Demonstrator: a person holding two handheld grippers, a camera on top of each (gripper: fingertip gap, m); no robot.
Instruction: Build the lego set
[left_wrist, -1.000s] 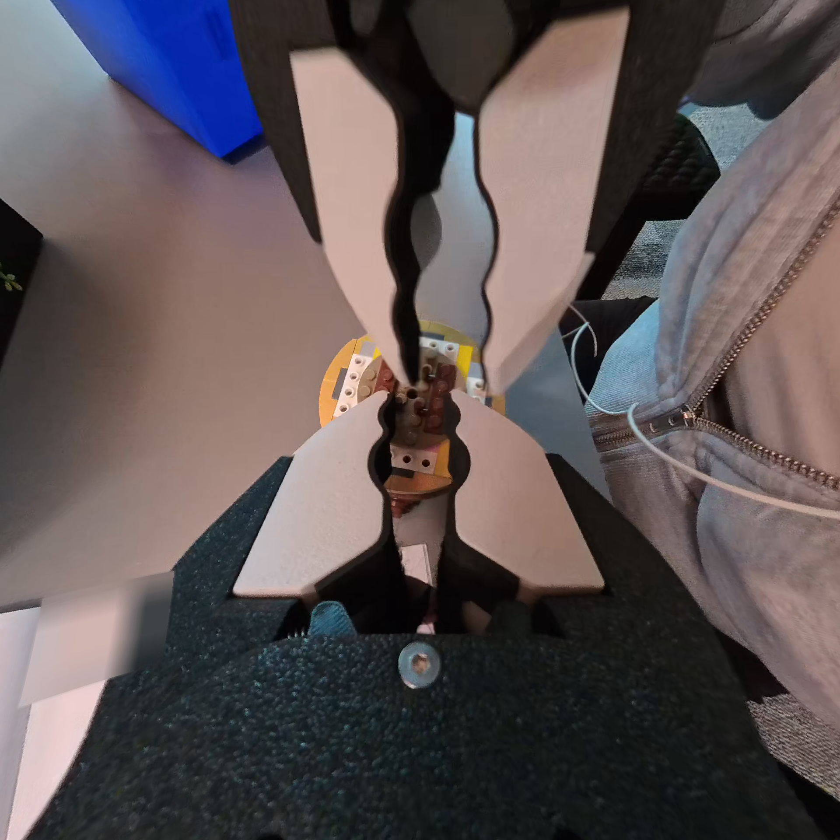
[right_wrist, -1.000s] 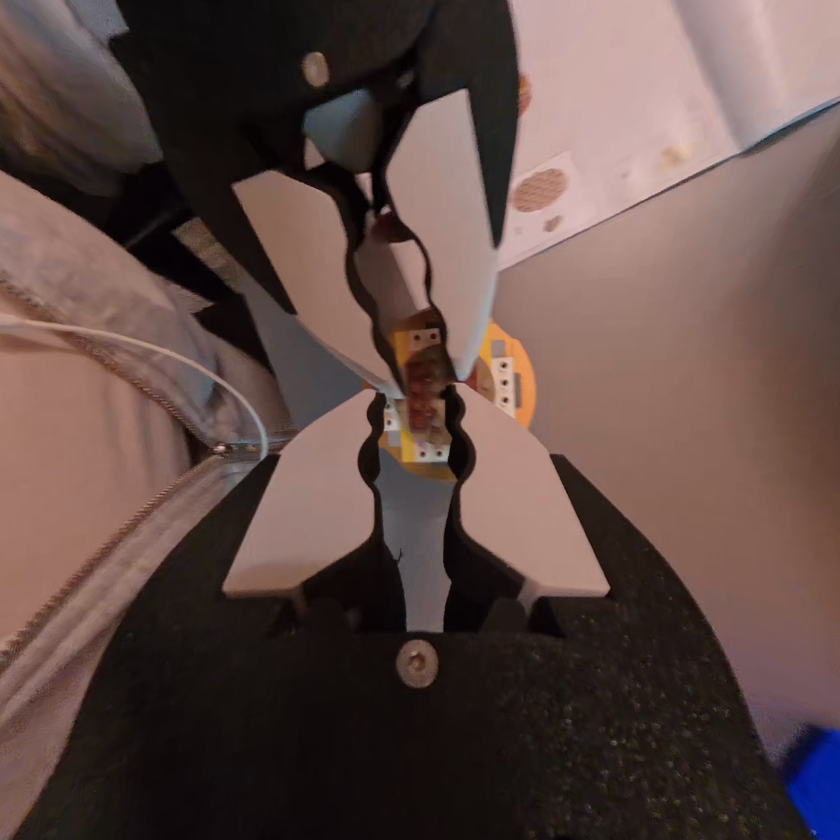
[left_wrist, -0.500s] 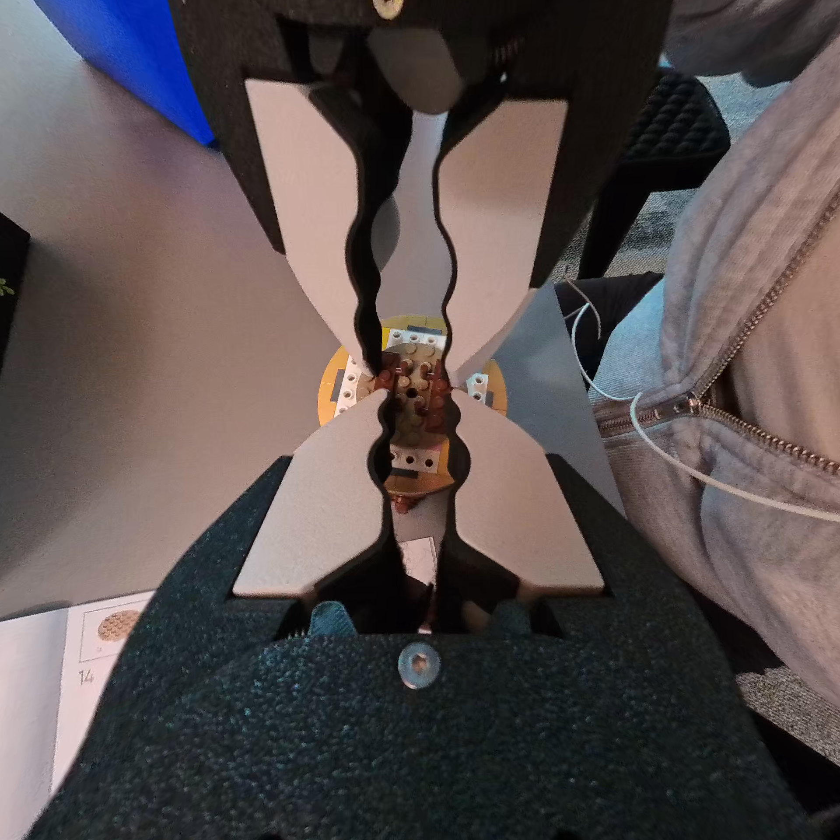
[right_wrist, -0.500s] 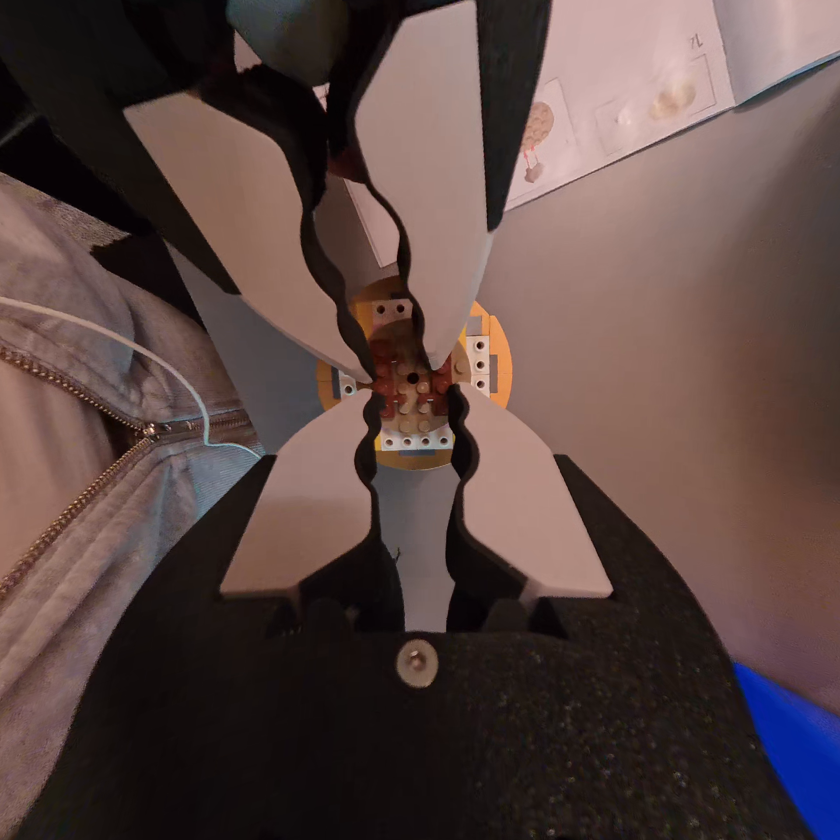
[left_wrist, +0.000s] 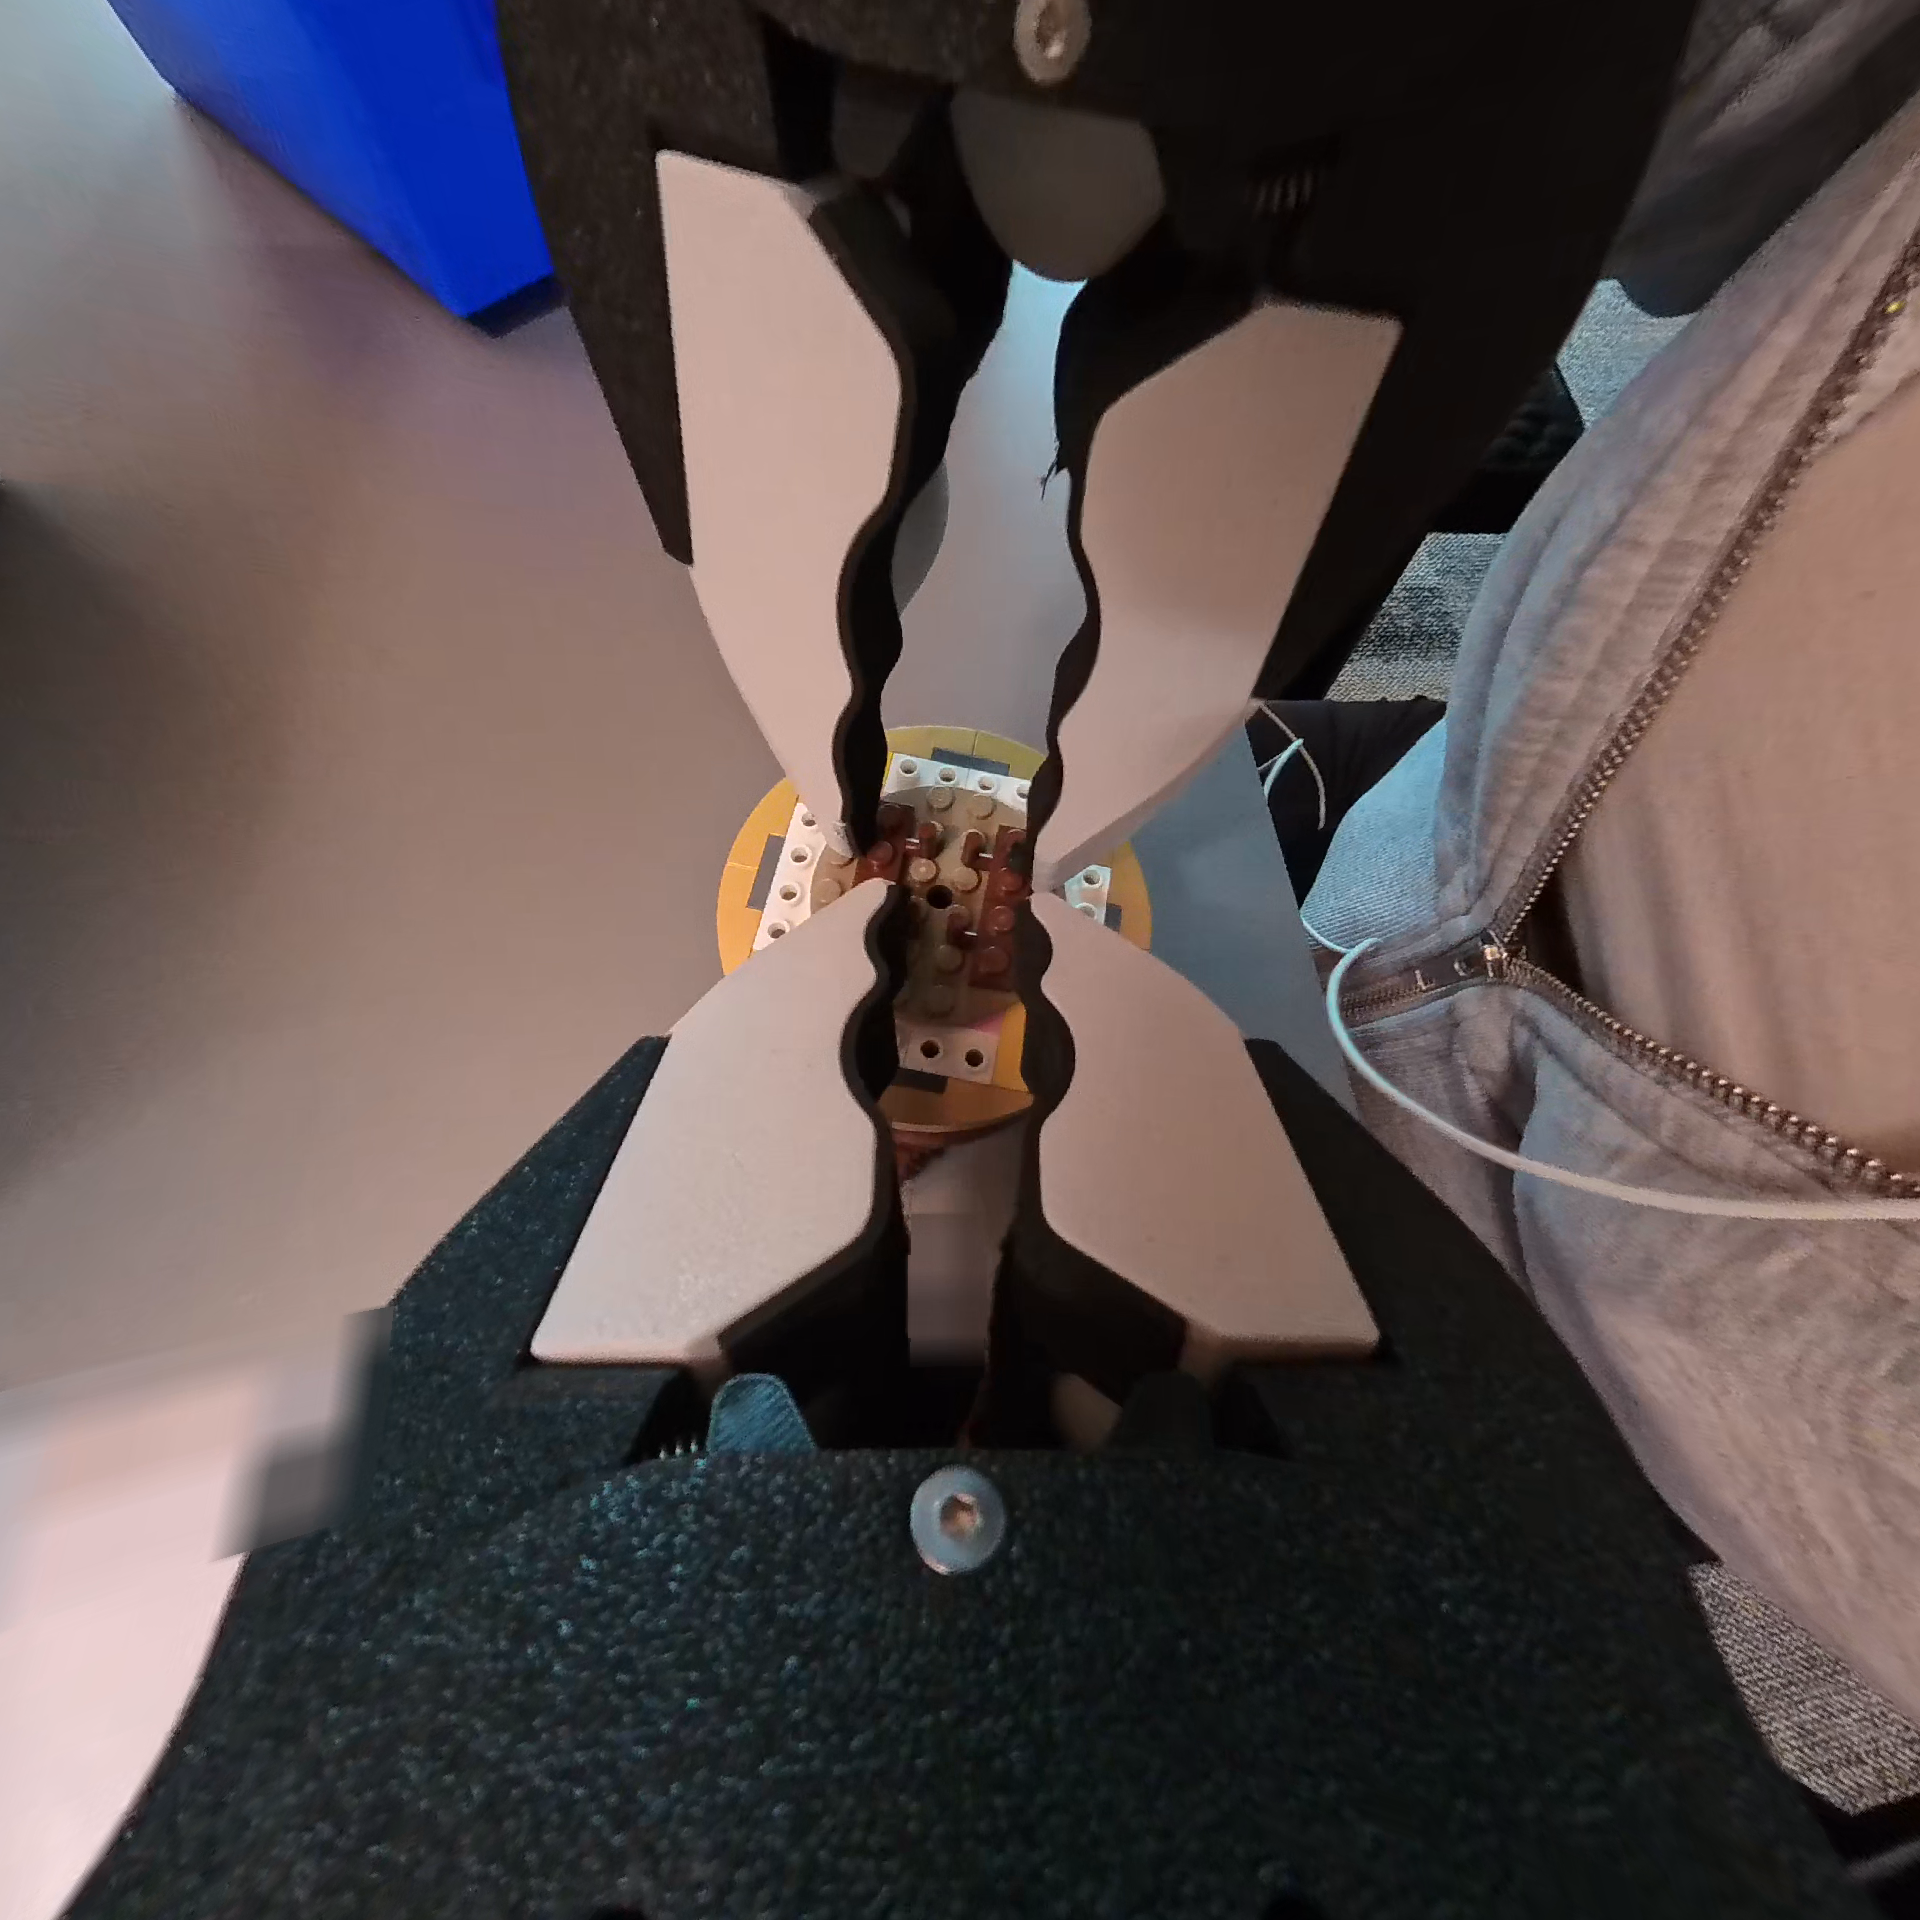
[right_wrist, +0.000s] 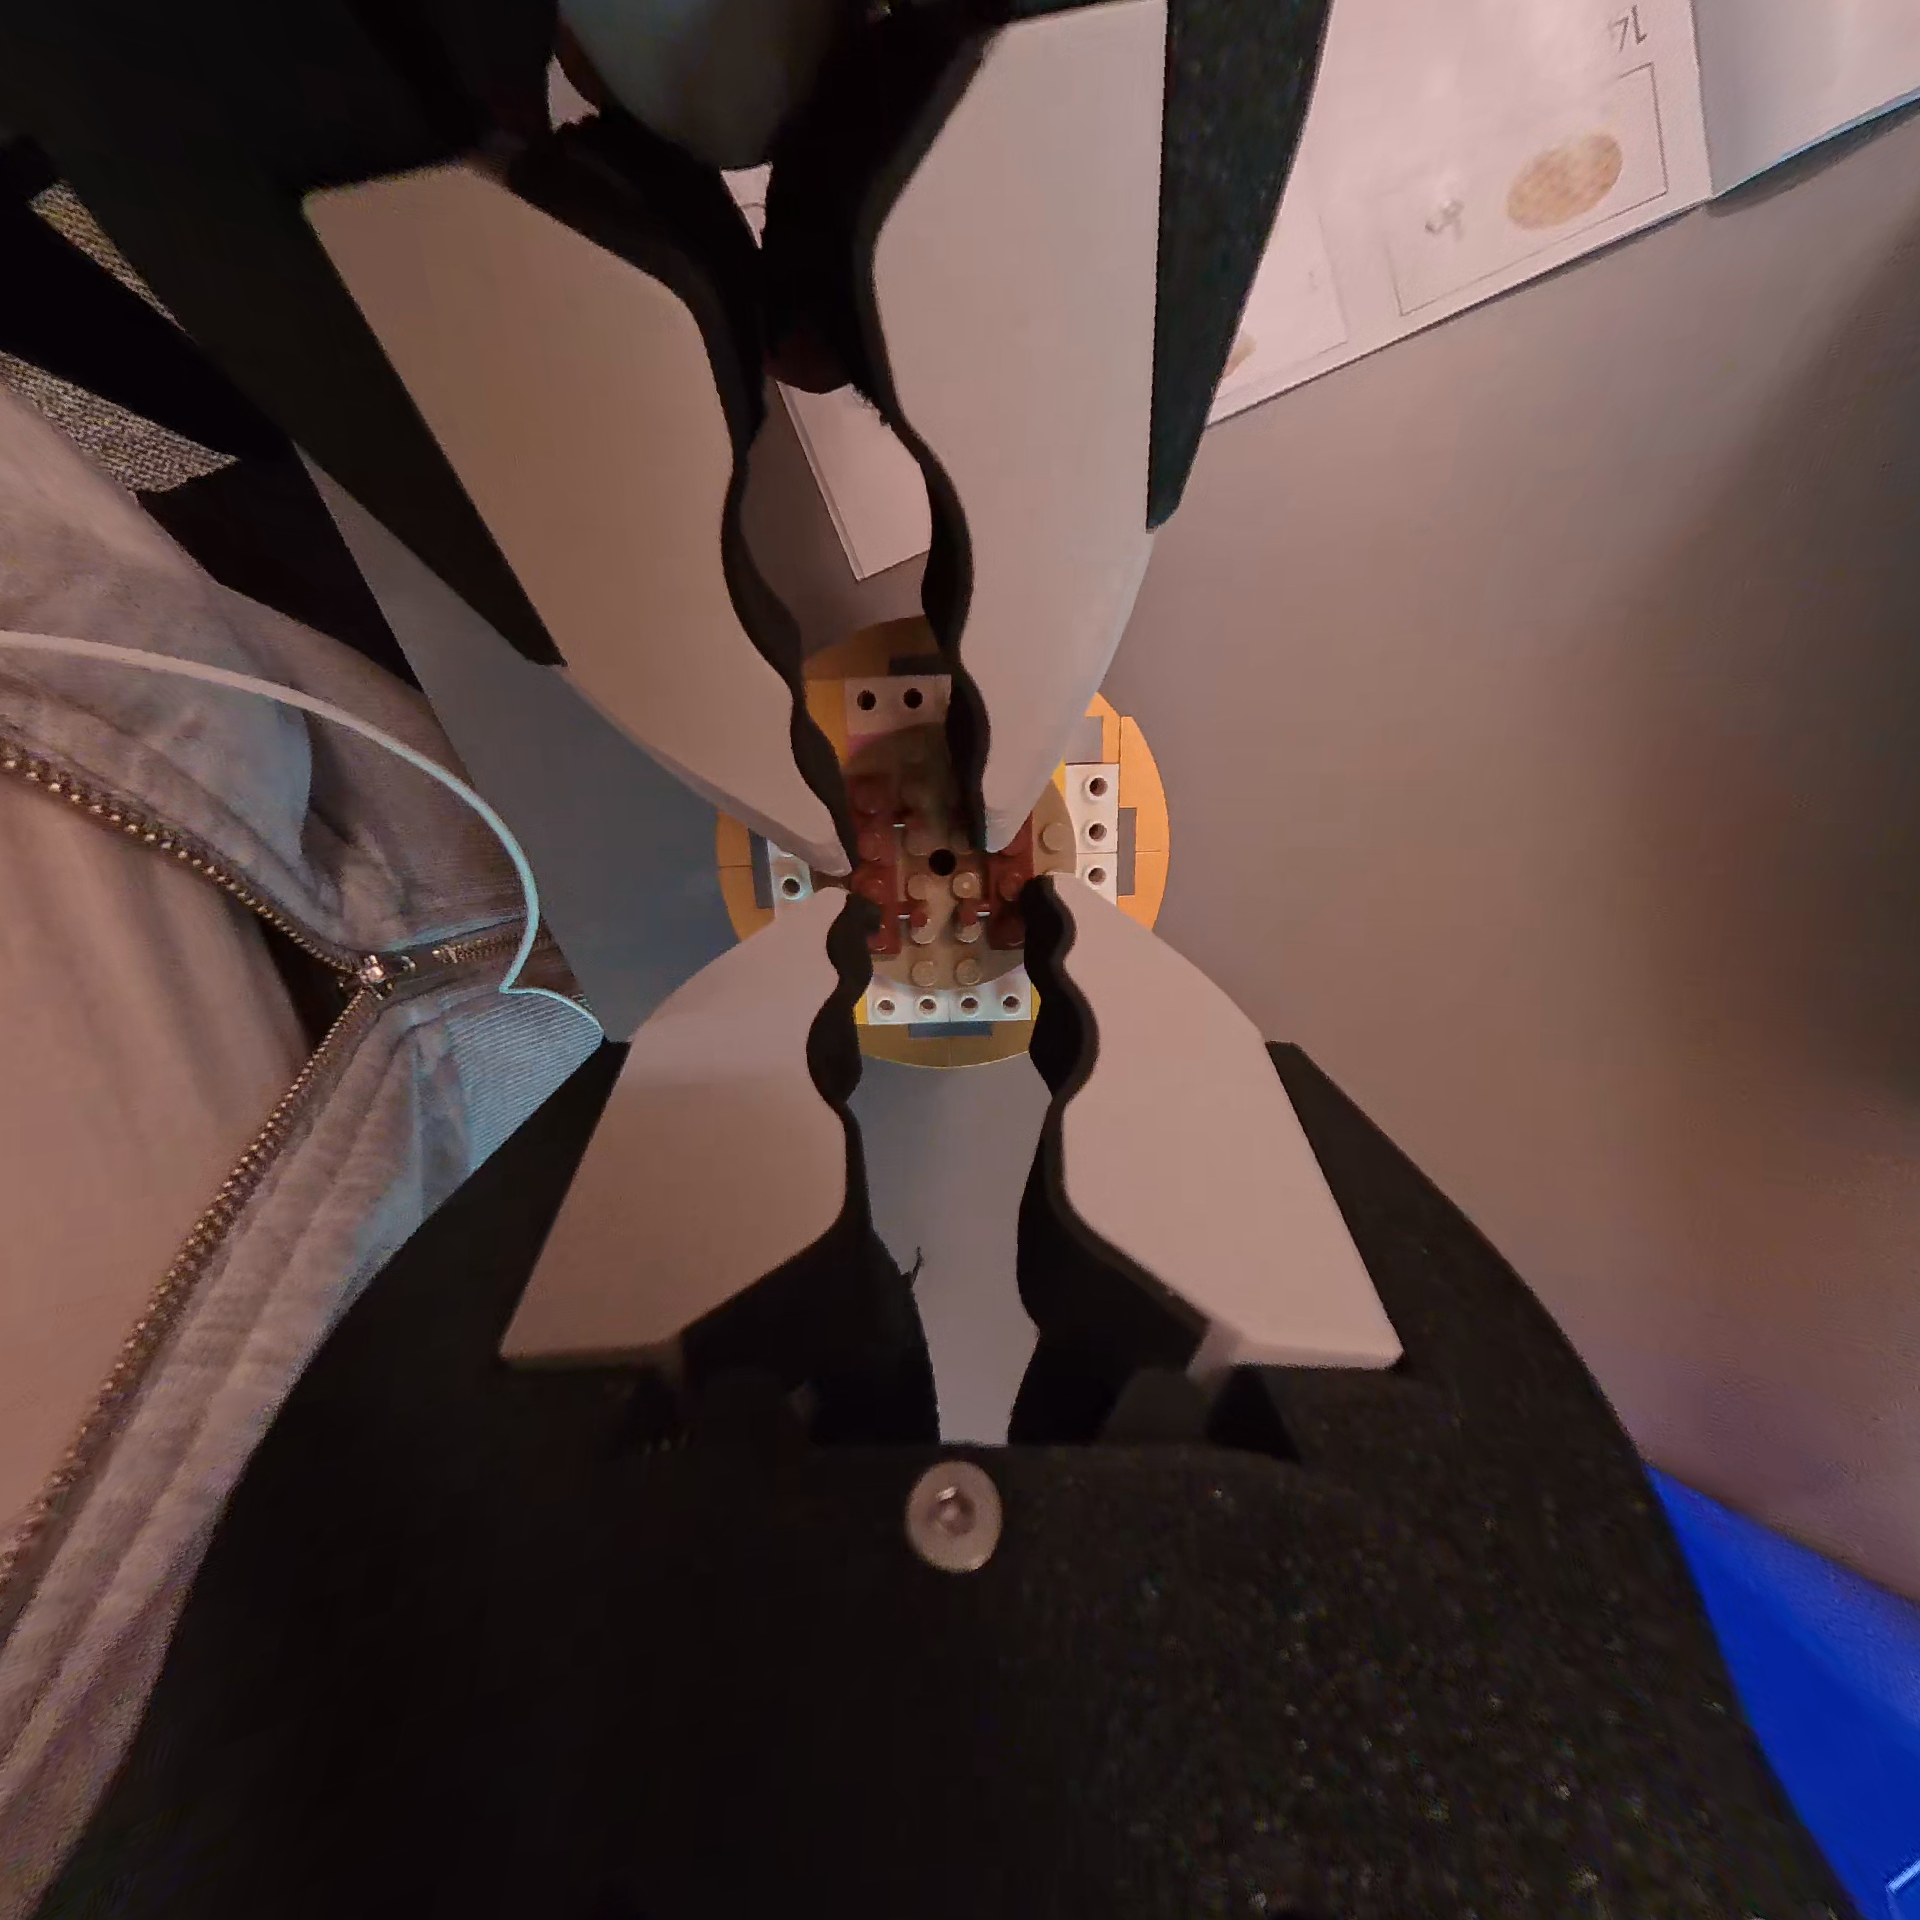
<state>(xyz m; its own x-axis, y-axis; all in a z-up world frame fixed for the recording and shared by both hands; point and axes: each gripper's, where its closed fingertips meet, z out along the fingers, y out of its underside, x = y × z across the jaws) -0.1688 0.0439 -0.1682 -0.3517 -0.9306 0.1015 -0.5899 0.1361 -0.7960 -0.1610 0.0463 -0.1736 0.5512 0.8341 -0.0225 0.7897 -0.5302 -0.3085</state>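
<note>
A blue box (left_wrist: 343, 135) is sitting at the far left of the left wrist view, on the grey table (left_wrist: 364, 779). A booklet (left_wrist: 125, 1558) is lying at the lower left, mostly blurred.

In the middle, the left gripper (left_wrist: 958, 899) is reaching up from the bottom of the frame. Its fingers are standing partly open, and their tips are pressing against the two sides of the model (left_wrist: 935, 940). The model is a round yellow base carrying white bricks, a tan round plate and a brown studded core. It is sitting between the tips, just off the table's near edge.

The right gripper (left_wrist: 945, 847) is coming in from the top, pointing straight at the left one, so the four fingertips are meeting around the brown core. Its fingers are parted about as wide as that core and their tips are lying against its sides. I cannot tell whether they are squeezing it or only touching.

At the right, a person in a grey hoodie (left_wrist: 1662, 1039) is sitting close, with a white cable (left_wrist: 1455, 1164) hanging across the zip.

In the right wrist view the order is flipped. The hoodie is showing at the left. In the middle, the right gripper (right_wrist: 945, 899) is facing the left gripper (right_wrist: 920, 847) over the model (right_wrist: 940, 1003). The booklet (right_wrist: 1455, 208) is lying open at the upper right.
</note>
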